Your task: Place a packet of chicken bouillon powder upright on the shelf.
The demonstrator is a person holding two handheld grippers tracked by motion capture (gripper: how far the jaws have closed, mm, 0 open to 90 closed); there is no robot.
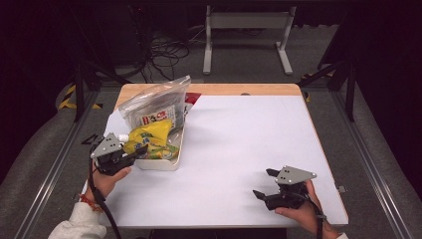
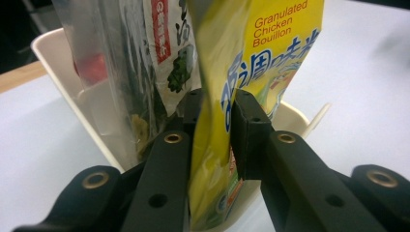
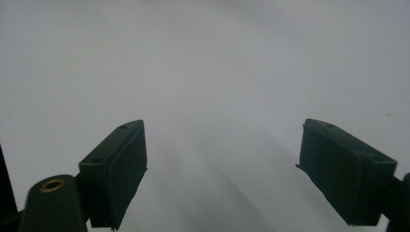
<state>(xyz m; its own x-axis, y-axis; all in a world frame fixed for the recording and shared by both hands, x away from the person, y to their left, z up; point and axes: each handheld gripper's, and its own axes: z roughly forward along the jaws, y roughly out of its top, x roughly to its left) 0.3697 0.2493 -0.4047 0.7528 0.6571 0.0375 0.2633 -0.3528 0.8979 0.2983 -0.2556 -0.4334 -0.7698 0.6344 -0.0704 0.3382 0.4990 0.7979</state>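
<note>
Your left gripper is clamped on the glossy yellow chicken bouillon pouch, standing in the cream plastic tray at ten o'clock; its base is hidden. Your right gripper, at five o'clock, gapes empty.

High view: white table evenly bright from overhead, floor and edges dim to black, soft shadow beside the tray, mild glare on the clear bag, left gripper view close and soft-focus, right gripper view hazy, jaws blurred
</note>
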